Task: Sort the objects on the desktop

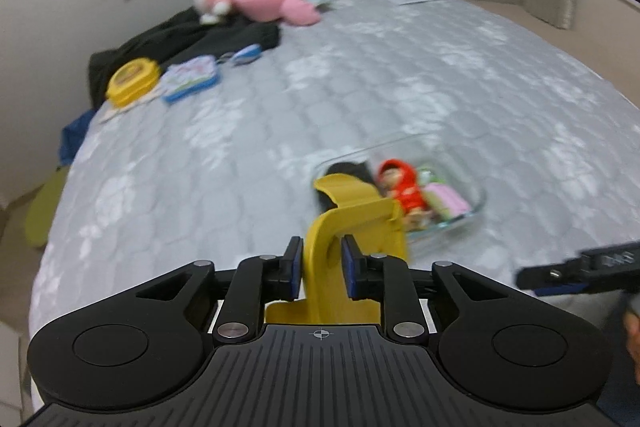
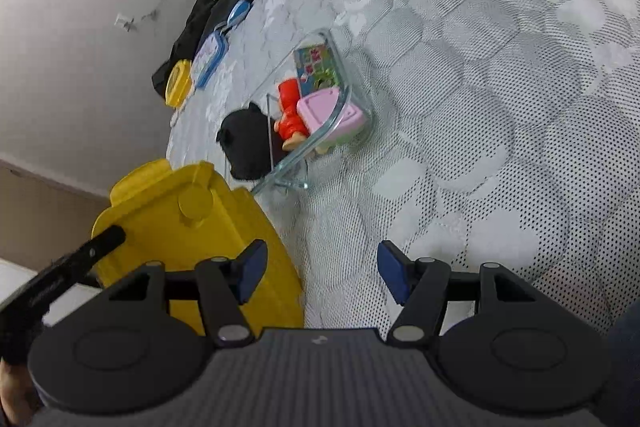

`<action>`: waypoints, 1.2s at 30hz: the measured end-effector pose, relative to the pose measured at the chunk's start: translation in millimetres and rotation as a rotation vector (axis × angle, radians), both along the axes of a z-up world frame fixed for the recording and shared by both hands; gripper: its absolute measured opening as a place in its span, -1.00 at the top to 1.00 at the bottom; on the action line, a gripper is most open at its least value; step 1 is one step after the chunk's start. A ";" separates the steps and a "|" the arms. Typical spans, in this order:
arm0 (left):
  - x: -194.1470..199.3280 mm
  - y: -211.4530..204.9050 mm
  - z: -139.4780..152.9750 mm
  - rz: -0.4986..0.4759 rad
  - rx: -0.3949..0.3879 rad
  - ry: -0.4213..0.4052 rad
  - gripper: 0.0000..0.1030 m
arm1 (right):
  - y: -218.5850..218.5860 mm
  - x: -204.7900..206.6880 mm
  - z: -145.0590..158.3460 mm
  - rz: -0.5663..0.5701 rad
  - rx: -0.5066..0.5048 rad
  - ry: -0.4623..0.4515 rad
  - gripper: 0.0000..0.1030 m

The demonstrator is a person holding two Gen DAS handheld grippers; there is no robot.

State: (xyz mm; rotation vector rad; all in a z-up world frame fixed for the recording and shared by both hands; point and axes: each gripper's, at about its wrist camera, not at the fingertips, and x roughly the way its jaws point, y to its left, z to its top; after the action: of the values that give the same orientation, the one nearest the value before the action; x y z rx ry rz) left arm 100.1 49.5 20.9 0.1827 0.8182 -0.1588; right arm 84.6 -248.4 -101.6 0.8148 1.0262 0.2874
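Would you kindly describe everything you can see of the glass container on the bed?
The glass container is a clear, rectangular dish with rounded corners and no lid, resting on the grey quilted bedspread. It looks like thick glass. Inside lie a red-hooded doll, a pink toy and a colourful card. A black toy sits against its near end. Neither claw touches it.

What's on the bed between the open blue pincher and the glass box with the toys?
Nothing: the right wrist view shows only bare grey quilt between the right gripper and the glass box.

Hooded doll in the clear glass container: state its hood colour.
Red; the hooded doll shows best in the right wrist view.
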 end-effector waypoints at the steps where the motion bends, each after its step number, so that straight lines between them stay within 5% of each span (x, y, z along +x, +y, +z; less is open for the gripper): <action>1: 3.2 8.1 -3.4 0.022 -0.009 0.007 0.47 | 2.7 -0.1 0.1 0.010 -0.009 0.001 -0.26; 7: 25.9 68.0 -36.2 0.192 -0.135 0.096 0.44 | 20.7 -1.3 0.9 0.089 -0.030 0.018 -0.27; 11: 30.1 108.7 -71.2 0.323 -0.297 0.164 0.44 | 43.5 -1.6 -3.2 0.150 0.068 0.064 -0.28; 16: 23.9 134.5 -100.2 0.370 -0.480 0.247 0.44 | 80.8 -4.1 -18.3 0.143 0.137 0.136 -0.28; 23: 15.9 160.8 -109.3 0.426 -0.655 0.244 0.29 | 135.0 12.8 -12.3 0.252 -0.138 -0.040 -0.27; 28: 14.9 167.2 -112.1 0.426 -0.708 0.246 0.25 | 158.4 33.1 -28.3 0.279 -0.156 0.002 -0.10; 32: 16.1 163.6 -109.9 0.395 -0.715 0.225 -0.06 | 157.6 29.7 1.3 0.356 -0.202 -0.126 0.16; 36: 15.7 159.2 -105.0 0.360 -0.715 0.200 -0.07 | 140.7 44.0 40.1 0.391 -0.202 -0.180 0.38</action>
State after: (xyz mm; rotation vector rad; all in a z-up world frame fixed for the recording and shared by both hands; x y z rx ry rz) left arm 115.8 208.7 -84.1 -0.6600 0.9322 -0.1220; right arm 128.7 -107.7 -61.5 0.3933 1.0213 0.5700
